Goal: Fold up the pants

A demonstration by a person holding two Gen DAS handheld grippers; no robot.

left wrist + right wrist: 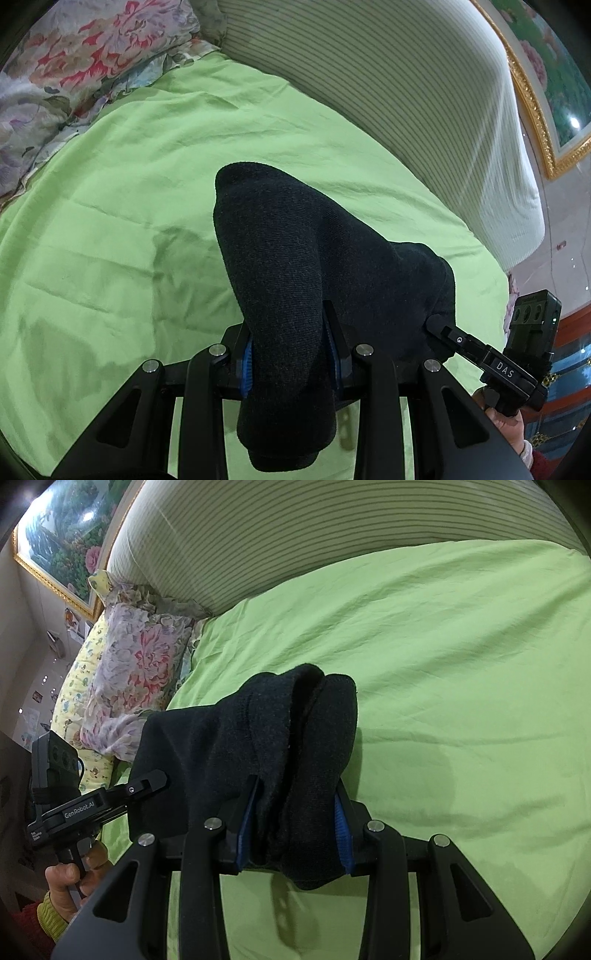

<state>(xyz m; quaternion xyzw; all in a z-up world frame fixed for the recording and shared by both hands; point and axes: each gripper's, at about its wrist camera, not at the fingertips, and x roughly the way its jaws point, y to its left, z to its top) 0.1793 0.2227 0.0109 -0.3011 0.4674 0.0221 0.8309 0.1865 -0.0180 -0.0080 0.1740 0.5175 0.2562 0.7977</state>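
Observation:
The pants [295, 266] are dark charcoal knit fabric, held up above a green bedsheet [122, 206]. My left gripper [290, 350] is shut on a thick bunch of the pants between its blue pads. My right gripper [295, 830] is shut on another bunch of the pants [280, 746], where two folded edges meet. The cloth spans between both grippers. The right gripper also shows in the left wrist view [439, 326], gripping the fabric's right edge. The left gripper shows in the right wrist view [155, 781] at the fabric's left edge.
The green sheet [461, 672] covers the bed. A striped headboard cushion [406, 81] runs along the far side. Floral pillows [74, 74] lie at the left of the left wrist view and also show in the right wrist view [129, 672]. A gold-framed painting [62, 539] hangs on the wall.

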